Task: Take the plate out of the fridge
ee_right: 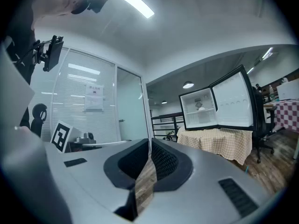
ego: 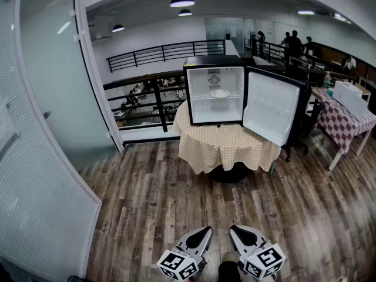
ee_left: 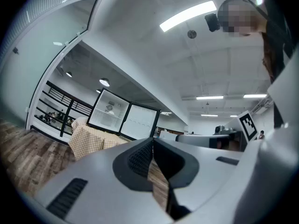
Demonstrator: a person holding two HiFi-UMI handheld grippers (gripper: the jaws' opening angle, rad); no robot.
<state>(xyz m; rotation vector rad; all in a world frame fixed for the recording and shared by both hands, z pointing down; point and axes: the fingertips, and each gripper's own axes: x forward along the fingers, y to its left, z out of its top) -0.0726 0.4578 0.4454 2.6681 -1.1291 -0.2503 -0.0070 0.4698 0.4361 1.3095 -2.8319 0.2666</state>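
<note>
plate (ego: 220, 93) — on the shelf of the open fridge (ego: 214, 61), on the table (ego: 226, 147). left gripper (ego: 204, 232), right gripper (ego: 235, 232) — both pressed together, empty, well apart from the fridge.

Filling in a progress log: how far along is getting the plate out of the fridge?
Done: the fridge door stands open. In hand: nothing; the left gripper and right gripper are shut and empty, over the wood floor, well short of the fridge. Left: the plate sits on the fridge shelf; approach, grasp, lift it out.
</note>
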